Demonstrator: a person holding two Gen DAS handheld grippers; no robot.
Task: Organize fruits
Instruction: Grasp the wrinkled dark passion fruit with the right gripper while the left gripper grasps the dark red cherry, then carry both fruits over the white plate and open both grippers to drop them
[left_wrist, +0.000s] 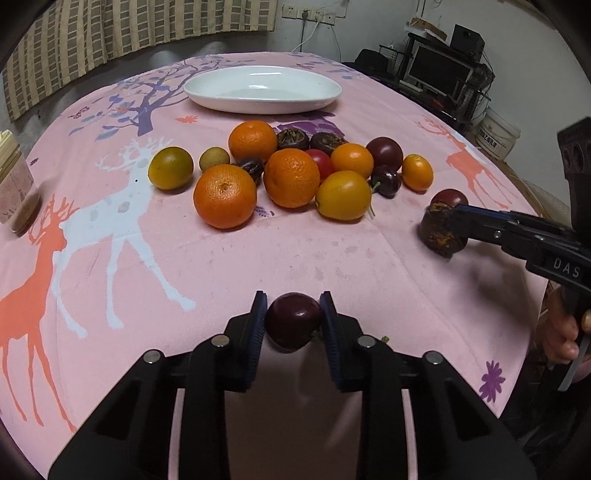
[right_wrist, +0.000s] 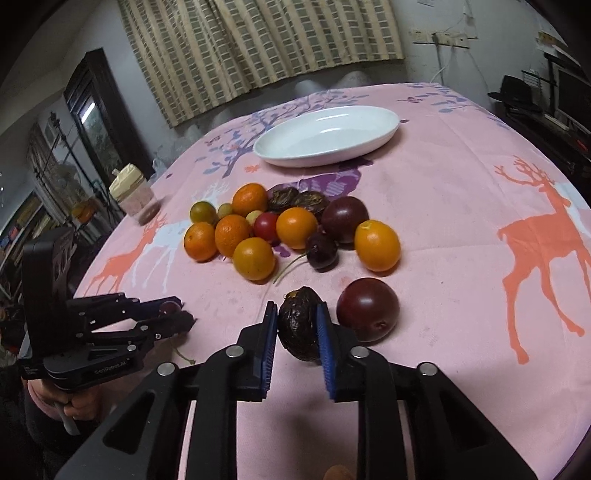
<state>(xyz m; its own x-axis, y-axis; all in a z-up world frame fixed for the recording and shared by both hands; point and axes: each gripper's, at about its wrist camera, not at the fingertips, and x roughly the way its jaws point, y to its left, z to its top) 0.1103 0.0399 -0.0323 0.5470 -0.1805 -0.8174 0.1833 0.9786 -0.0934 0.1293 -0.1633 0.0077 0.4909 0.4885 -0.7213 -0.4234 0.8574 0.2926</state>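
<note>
Pink deer-print tablecloth (left_wrist: 332, 258) covers the table, with an empty white oval dish (left_wrist: 262, 88) at the far side. Just before it lies a cluster of fruit: oranges (left_wrist: 225, 195), smaller kumquats (left_wrist: 343, 195), a cherry tomato (left_wrist: 319, 162) and dark plums (left_wrist: 386, 152). The left gripper (left_wrist: 293, 321) is clamped on a glossy, dark red cherry (left_wrist: 293, 319) near the table's front edge. The right gripper (right_wrist: 297, 328) pinches a wrinkled brown-black passion fruit (right_wrist: 299, 326), just beside a smooth maroon plum (right_wrist: 368, 309).
</note>
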